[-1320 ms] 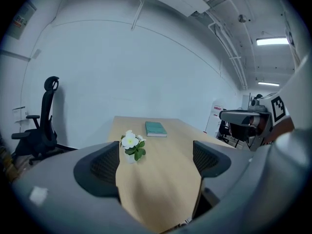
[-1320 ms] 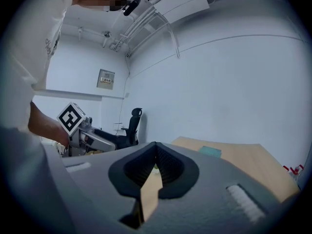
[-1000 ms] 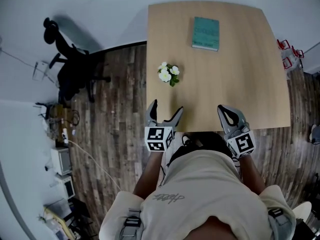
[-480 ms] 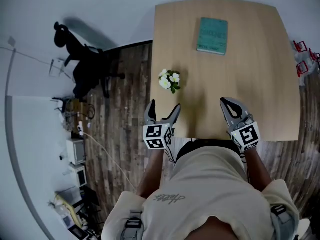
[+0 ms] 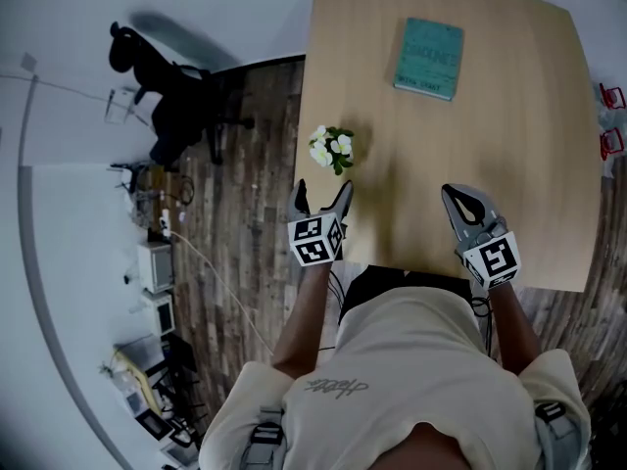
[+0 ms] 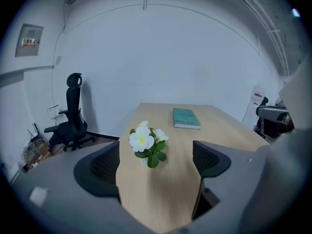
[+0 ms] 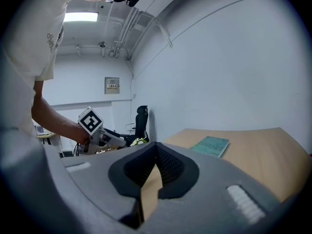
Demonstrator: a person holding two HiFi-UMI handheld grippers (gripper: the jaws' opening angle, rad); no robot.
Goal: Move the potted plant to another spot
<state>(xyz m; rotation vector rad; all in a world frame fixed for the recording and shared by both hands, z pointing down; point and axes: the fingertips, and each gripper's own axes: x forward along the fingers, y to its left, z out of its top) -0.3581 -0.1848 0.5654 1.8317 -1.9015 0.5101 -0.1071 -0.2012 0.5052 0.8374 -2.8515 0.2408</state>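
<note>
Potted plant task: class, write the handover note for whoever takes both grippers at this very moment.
Left gripper: open, empty, at the near edge of the table, aimed at the potted plant, not touching it.
Right gripper: shut, empty, over the table near that same edge.
Potted plant: upright by the table's left edge; teal book at the far side.
Done: nothing yet.
Left: grasp the plant, lift it, set it on another spot.

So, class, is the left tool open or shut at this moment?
Open: the left tool has its dark jaws wide apart, with the small white-flowered potted plant ahead of them, untouched.
</note>
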